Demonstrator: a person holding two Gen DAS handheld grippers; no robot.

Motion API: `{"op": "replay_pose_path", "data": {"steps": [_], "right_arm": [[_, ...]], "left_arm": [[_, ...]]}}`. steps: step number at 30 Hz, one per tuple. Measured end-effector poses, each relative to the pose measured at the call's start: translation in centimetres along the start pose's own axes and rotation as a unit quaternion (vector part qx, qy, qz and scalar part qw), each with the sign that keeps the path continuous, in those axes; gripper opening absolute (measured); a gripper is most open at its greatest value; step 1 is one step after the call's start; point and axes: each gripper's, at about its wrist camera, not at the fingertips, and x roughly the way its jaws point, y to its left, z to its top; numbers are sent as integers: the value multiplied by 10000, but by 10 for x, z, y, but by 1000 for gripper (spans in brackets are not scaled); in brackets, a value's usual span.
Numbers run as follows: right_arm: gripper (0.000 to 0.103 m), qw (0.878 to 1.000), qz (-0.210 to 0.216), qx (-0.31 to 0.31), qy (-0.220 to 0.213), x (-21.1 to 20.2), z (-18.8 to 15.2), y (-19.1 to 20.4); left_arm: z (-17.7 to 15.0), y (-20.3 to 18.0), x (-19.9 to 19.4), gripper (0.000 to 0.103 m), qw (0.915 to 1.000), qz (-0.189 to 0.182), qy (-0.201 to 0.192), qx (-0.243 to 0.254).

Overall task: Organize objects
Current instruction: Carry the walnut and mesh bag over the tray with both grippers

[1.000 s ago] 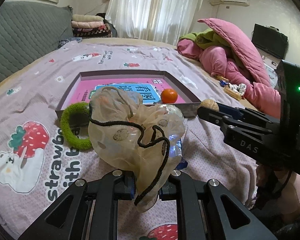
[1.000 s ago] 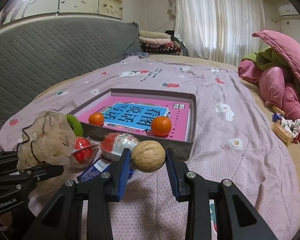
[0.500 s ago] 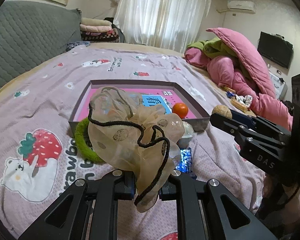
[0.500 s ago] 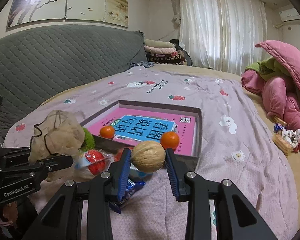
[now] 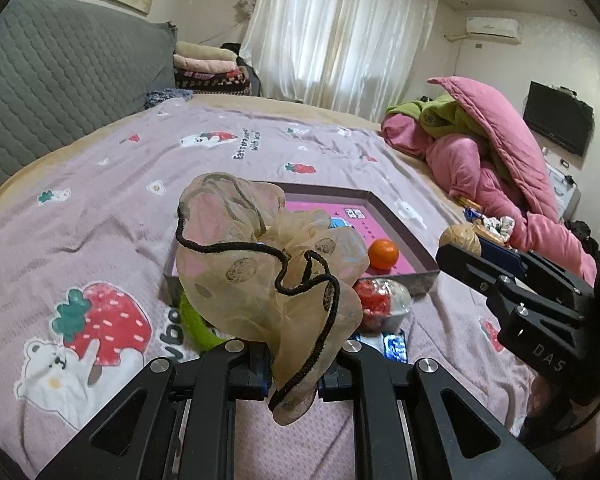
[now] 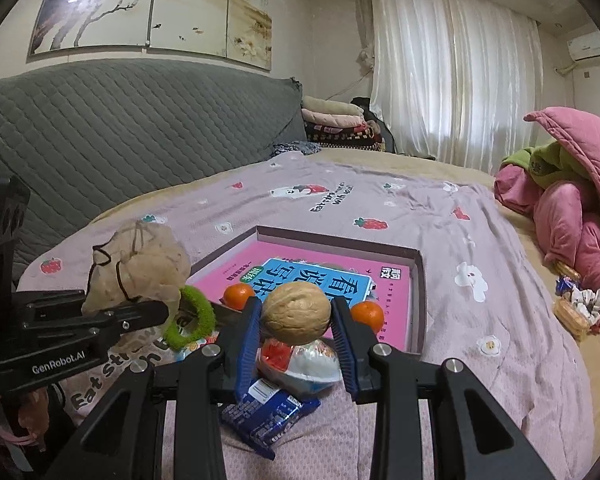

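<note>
Bed (image 6: 480, 380) w/ strawberry-print sheet filled both views. Shallow box (image 6: 417, 300) lay at 12 o'clock from your grippers, pink book (image 6: 312, 280) inside, two oranges (image 6: 238, 295) on it. Your left gripper (image 5: 292, 372) was clamped on the beige scrunchie (image 5: 256, 276), held above the sheet. Your right gripper (image 6: 296, 334) pinched the walnut (image 6: 297, 313) btwn blue pads (image 6: 246, 344), also aloft. Green hair tie (image 6: 196, 320), wrapped snacks (image 6: 300, 364) lay below, near box's front wall.

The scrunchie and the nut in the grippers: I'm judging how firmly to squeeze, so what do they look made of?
Scrunchie: thin, sheer beige fabric, probably organza or chiffon; the pink tray shows through it, and it has dark dots and a black cord edge. Nut: a walnut by its look, with a hard, matte tan shell, wrinkled and seamed.
</note>
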Motion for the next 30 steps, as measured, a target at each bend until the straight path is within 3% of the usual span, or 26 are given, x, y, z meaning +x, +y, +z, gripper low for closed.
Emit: {"op": "replay_pose_path", "data": {"steps": [30], "right_arm": [[36, 9988, 75, 338, -342, 32, 79, -26]], "left_arm": [[82, 12, 30, 15, 9998, 34, -145, 117]]}}
